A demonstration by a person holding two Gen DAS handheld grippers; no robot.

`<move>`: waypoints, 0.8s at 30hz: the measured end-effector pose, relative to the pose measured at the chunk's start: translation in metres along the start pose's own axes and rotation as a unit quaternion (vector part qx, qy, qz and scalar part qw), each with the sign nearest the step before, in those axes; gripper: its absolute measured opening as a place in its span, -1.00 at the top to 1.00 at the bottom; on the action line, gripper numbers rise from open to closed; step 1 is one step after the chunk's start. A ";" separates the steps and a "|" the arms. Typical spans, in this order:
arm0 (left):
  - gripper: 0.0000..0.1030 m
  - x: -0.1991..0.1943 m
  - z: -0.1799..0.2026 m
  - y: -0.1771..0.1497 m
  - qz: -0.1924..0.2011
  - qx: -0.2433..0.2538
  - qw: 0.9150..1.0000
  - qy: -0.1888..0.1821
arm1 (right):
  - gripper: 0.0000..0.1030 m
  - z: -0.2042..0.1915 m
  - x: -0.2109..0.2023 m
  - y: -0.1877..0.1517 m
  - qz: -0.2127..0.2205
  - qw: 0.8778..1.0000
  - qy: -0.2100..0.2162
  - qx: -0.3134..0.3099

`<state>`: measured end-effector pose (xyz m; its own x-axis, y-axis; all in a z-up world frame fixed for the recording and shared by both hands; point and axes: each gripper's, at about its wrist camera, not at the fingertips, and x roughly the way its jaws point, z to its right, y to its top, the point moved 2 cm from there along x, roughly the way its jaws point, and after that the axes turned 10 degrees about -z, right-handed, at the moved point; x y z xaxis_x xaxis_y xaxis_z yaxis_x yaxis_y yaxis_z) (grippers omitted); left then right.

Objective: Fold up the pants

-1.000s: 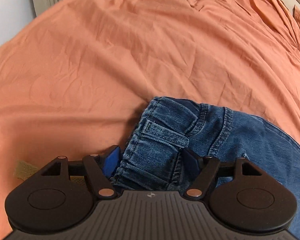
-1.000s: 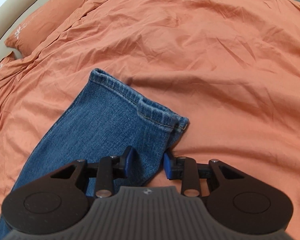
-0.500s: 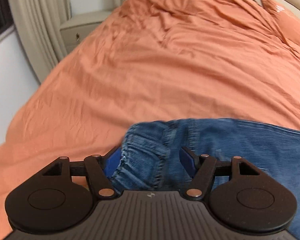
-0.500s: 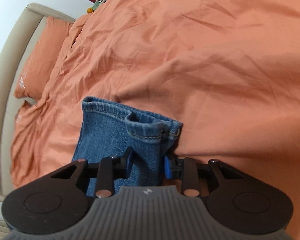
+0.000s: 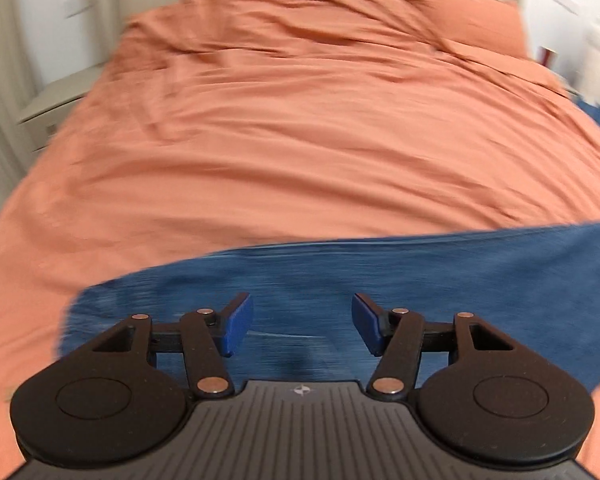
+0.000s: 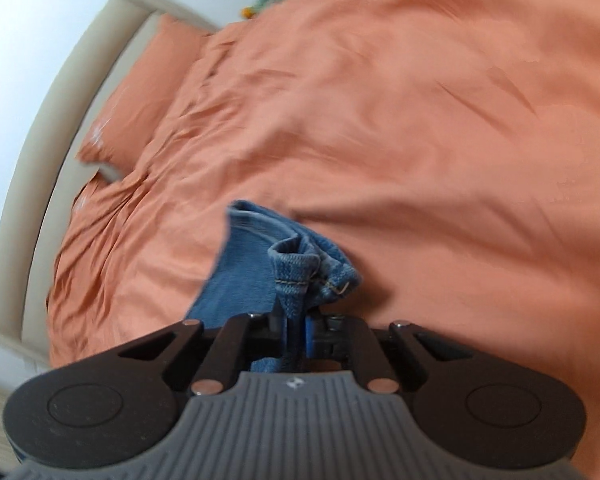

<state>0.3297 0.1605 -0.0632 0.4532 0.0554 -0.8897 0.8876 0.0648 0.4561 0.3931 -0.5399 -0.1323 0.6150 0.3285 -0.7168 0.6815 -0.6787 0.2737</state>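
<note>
Blue jeans [image 5: 460,280] lie stretched across the orange bed cover [image 5: 300,120], blurred by motion in the left wrist view. My left gripper [image 5: 302,314] hovers over the denim, its jaws closing. The blue pads [image 5: 236,320] stand well apart and the cloth shows behind the gap, not pinched. In the right wrist view my right gripper [image 6: 296,326] is shut on the hem end of a jeans leg [image 6: 300,264]. The cuff bunches up in front of the closed pads, lifted off the cover [image 6: 420,120].
An orange pillow [image 5: 460,12] lies at the head of the bed, also seen in the right wrist view as the pillow [image 6: 152,80] against the beige headboard [image 6: 40,140]. A pale nightstand [image 5: 52,100] stands by the bed's left side. Wide wrinkled cover stretches beyond the jeans.
The left gripper swung off the waistband over the jeans' flat denim, its jaws narrowing. The right gripper's pads closed on the leg hem and raised it, bunching the cuff.
</note>
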 end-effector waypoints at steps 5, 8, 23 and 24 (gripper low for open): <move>-0.05 0.031 0.077 0.008 0.007 0.068 0.996 -0.056 | 0.95 -0.065 -0.026 0.002 0.018 0.995 -0.008 -0.102; 0.01 0.054 0.126 0.015 0.016 0.108 0.990 -0.087 | 0.95 -0.109 -0.041 -0.003 0.028 0.986 -0.006 -0.162; 0.29 0.175 0.323 0.064 0.003 0.212 0.965 -0.153 | 0.95 -0.175 -0.070 -0.018 0.017 0.964 -0.007 -0.267; 0.29 0.181 0.327 0.067 0.002 0.209 0.966 -0.151 | 0.95 -0.176 -0.072 -0.019 0.014 0.963 -0.005 -0.270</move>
<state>0.4981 -0.1507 -0.2004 0.4047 -0.2432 -0.8815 0.8125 -0.3467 0.4686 0.4056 -0.4350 0.0268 0.6347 0.3065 -0.7093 0.7727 -0.2456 0.5853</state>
